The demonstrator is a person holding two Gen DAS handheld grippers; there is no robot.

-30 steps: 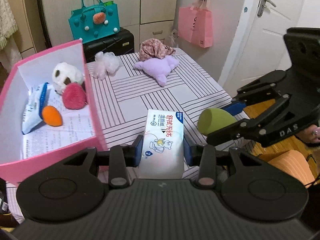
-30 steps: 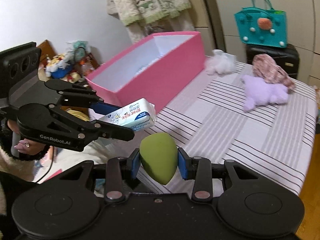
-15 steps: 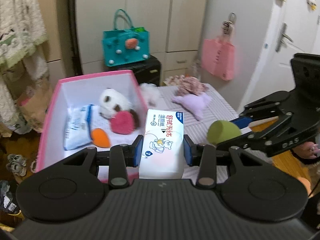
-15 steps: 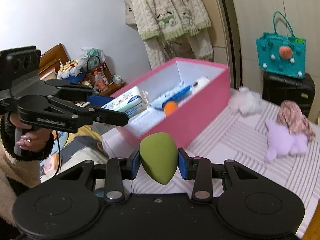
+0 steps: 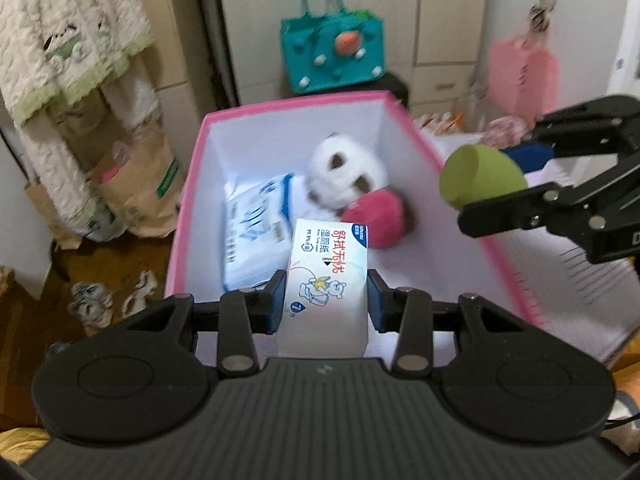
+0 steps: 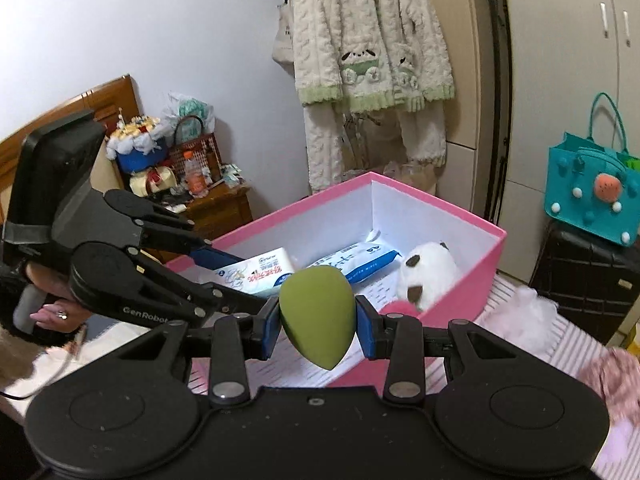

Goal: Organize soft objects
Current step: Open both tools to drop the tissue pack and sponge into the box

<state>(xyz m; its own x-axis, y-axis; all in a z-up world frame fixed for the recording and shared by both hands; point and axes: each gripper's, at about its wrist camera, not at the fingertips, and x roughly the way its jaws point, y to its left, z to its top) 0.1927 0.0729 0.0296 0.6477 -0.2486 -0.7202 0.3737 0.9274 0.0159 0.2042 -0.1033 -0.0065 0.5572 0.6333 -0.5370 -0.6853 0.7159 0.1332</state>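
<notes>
Bedroom clutter rings the pink box [image 5: 188,208] at frame centre, holding 1 panda plush [image 5: 346,174] (plus more). Left gripper [image 5: 326,300] clamps a wipes packet [image 5: 326,276] above it; right gripper [image 6: 316,324] pinches a green sponge [image 6: 318,316] at lower centre, both seemingly poised for dropping in.

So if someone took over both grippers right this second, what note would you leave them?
Left gripper: shut on the white wet-wipe pack, held over the pink cardboard box.
Right gripper: shut on the green teardrop sponge, near the box's edge.
Already in the box: blue-white wipe pack, white panda plush, pink pom-pom.
Left: release both into the box.
</notes>
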